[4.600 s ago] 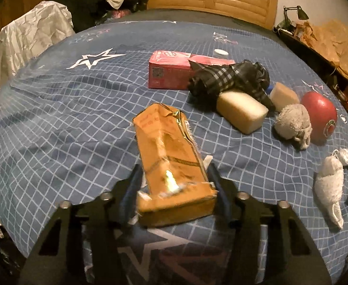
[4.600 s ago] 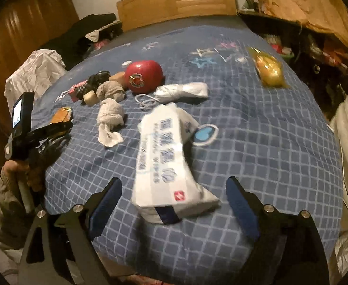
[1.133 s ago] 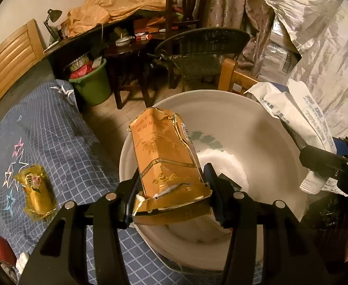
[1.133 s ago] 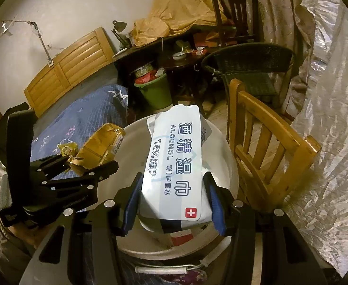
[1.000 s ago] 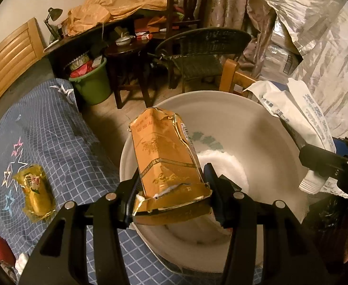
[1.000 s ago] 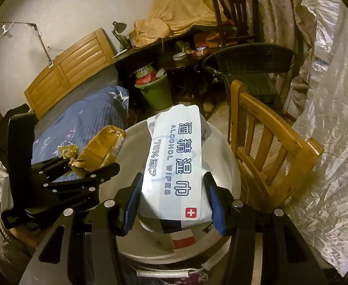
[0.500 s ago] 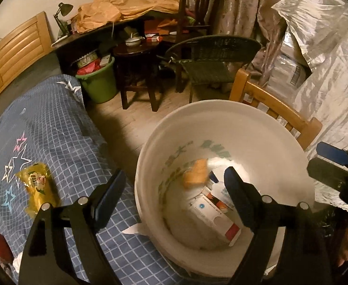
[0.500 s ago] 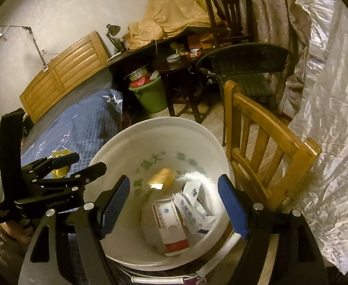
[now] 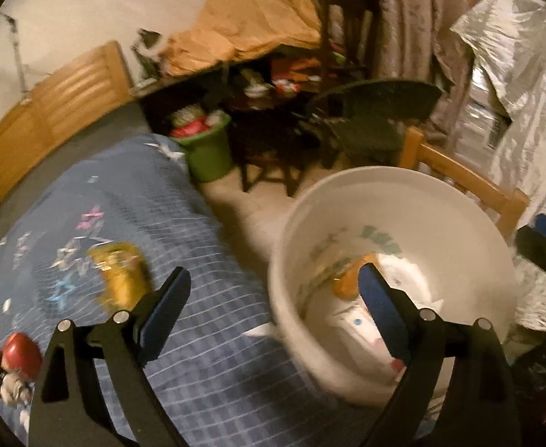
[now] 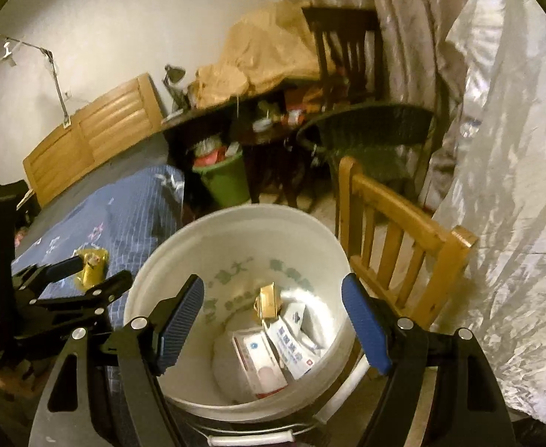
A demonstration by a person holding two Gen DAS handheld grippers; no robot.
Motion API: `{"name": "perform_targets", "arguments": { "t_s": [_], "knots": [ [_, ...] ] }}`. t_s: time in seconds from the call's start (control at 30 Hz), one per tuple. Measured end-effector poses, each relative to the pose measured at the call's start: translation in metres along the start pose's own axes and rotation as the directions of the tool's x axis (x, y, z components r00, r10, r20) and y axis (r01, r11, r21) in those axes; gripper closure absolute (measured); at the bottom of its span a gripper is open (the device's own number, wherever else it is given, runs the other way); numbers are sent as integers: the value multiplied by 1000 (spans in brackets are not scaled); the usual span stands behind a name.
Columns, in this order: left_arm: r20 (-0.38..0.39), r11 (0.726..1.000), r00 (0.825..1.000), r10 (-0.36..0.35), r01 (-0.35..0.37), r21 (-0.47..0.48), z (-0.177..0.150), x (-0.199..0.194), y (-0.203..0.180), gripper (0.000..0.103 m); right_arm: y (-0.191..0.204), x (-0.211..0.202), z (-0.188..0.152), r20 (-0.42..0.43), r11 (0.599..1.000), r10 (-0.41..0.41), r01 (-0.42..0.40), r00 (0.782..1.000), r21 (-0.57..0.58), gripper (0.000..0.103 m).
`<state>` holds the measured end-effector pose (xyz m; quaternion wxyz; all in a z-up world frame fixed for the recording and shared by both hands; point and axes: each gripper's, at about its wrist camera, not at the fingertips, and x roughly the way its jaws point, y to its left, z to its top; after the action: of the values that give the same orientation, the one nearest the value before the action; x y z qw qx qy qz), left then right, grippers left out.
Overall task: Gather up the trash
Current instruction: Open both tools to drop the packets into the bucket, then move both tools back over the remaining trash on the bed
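A white bucket [image 10: 235, 212] stands on the floor beside the bed. Inside it lie an orange carton [image 10: 267, 300], a white alcohol wipes pack [image 10: 295, 350] and a white and red box [image 10: 262, 365]. My right gripper [image 10: 273, 283] hangs open over the bucket's mouth, empty. My left gripper [image 9: 273, 275] is over the bed's edge by the bucket's rim [image 9: 384, 171]; its jaws are opening with nothing between them. The carton [image 9: 343, 283] shows past its right finger. A yellow snack bag [image 9: 120, 279] lies on the bed.
A wooden chair [image 10: 403, 231] stands against the bucket's right side, and a silver foil sheet [image 10: 496, 223] hangs beyond it. A green bin [image 10: 224, 178] and a dark wicker chair [image 10: 366, 130] are behind. A red ball [image 9: 19, 354] and soft items lie on the blue bedcover [image 9: 142, 193].
Both grippers opened and dropped the orange carton and the wipes pack into the bucket. The left gripper then swung left toward the bed; the right drew back slightly.
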<state>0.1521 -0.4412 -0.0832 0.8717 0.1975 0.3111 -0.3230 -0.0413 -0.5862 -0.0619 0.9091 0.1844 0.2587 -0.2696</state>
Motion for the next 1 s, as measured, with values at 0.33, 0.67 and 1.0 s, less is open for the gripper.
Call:
{"name": "perform_targets", "arguments": {
  "t_s": [0.33, 0.67, 1.0],
  "knots": [
    [130, 968, 962, 240, -228, -103, -45, -62, 62, 9, 53, -56, -42, 283, 996, -20, 43, 959, -76, 23],
    [156, 905, 906, 395, -354, -236, -87, -117, 135, 6, 139, -84, -86, 369, 969, 81, 13, 926, -247, 15],
    [74, 823, 871, 486, -428, -373, -135, -154, 212, 6, 229, -80, -114, 256, 930, 226, -130, 940, -343, 13]
  ]
}}
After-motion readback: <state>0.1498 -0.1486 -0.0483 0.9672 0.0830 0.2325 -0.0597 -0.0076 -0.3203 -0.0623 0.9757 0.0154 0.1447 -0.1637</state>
